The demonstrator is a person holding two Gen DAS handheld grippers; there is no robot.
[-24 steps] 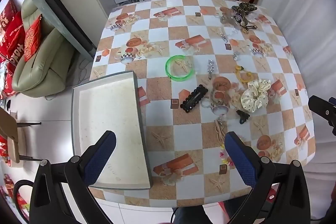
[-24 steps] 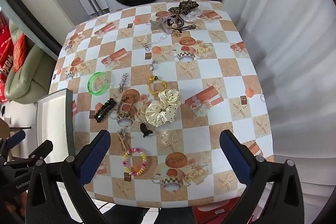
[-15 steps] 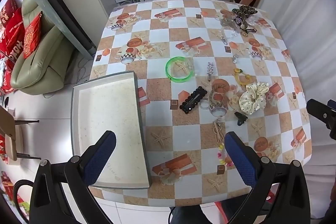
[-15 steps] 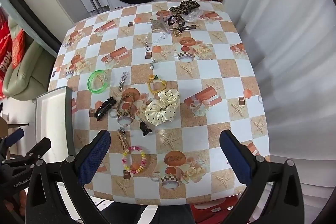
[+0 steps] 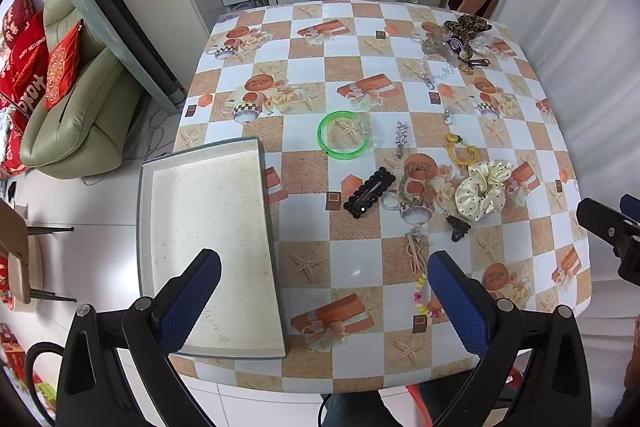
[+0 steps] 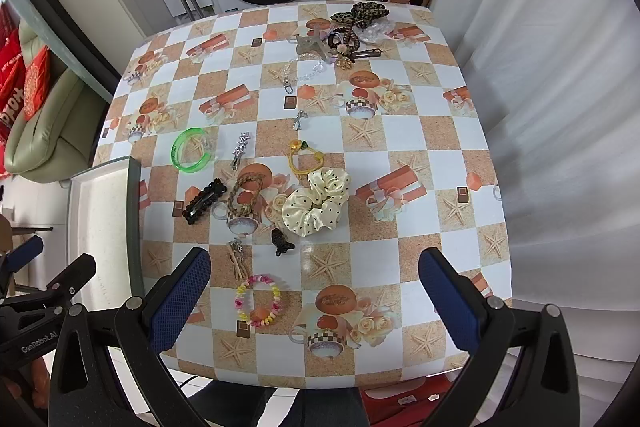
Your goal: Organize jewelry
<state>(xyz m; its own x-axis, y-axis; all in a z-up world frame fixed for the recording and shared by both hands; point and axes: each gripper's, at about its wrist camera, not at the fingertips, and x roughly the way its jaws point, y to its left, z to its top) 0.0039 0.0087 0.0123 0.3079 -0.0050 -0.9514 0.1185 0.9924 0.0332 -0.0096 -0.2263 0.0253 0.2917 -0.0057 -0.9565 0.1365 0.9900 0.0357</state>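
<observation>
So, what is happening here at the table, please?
A person holds a gripper in each hand above a table strewn with jewelry and hair accessories. The left gripper and right gripper are both open and hold nothing. The tray at the table's left edge has nothing in it. A green bangle, black clip, cream scrunchie and bead bracelet lie loose on the cloth, so sorting has not begun.

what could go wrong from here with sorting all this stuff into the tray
The tray overhangs the table's edge, so a push could tip it off. The small black claw clip and beaded bracelet lie flat on a busily printed cloth; wide-open fingers may miss them or snag neighbouring pieces.
</observation>
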